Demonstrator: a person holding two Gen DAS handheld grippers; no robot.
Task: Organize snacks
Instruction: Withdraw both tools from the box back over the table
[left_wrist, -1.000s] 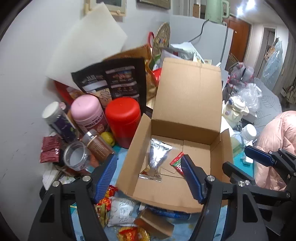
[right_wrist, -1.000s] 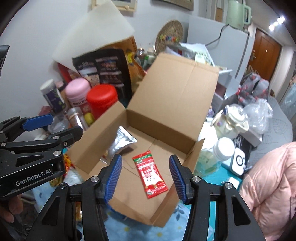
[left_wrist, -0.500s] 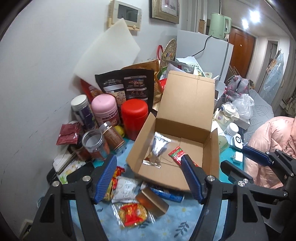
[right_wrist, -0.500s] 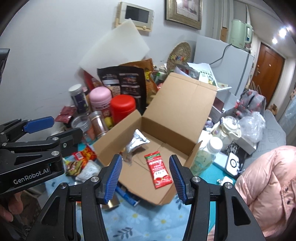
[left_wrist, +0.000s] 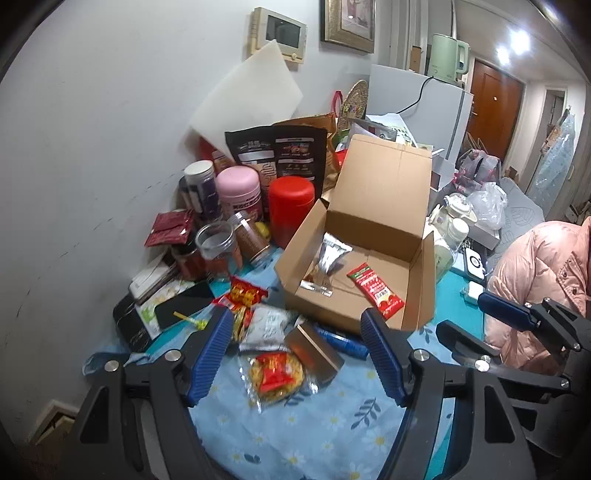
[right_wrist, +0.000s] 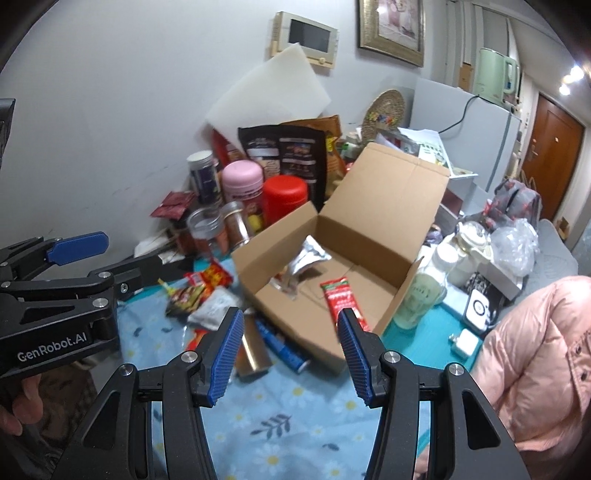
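Left gripper: jaws apart, empty
Right gripper: jaws apart, empty
Cardboard box: twelve o'clock, holds red packet, silver pouch

Ahead of our jaws we see a table under a blue daisy-print cloth, and on it an open cardboard box beyond the right-hand jaws. Just past the left-hand jaws lie loose snack packets, a brown carton and a blue tube by the box's near wall. Farther off, left of the box, stand a red canister, a pink canister and clear jars.
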